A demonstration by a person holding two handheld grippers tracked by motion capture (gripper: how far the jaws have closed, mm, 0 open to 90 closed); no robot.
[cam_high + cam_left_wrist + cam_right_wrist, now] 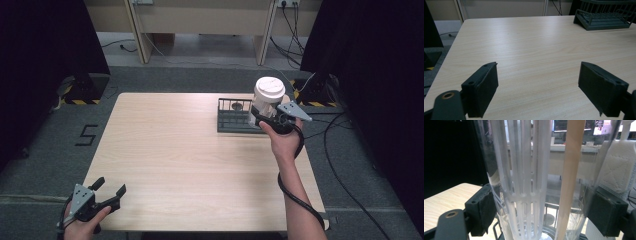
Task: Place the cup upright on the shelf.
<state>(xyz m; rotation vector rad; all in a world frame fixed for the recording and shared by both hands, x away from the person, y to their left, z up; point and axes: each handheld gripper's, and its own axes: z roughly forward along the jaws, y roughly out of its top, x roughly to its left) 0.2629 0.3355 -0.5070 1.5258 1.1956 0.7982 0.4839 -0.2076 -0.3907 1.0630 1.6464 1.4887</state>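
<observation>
Grey carpet surrounds a pale wooden table [200,165] in the high view, with black curtains at both sides and cables trailing across the floor at the far right. Toward the far right of the table sits a dark wire rack [235,117]. Just at its right end the right gripper [260,118], held in the person's right hand [282,142], grips a clear tumbler with a white lid [267,97], upright and partly over the rack. At the near left corner the left gripper [110,187] rests in the left hand [82,222], its jaws spread wide with nothing between them.

From the left gripper view, the two black jaws stand far apart over bare wood grain [534,47], and the dark rack [604,18] lies at the far right edge of the table.

From the right gripper view, the tumbler [536,182] stands between the jaws, which press against its clear wall on both sides. Inside it are white ribbed slats [524,170] and a tan strip [571,170] running upward. The rack's wires [549,212] show through the bottom, and a patch of table [449,195] lies at the left.
</observation>
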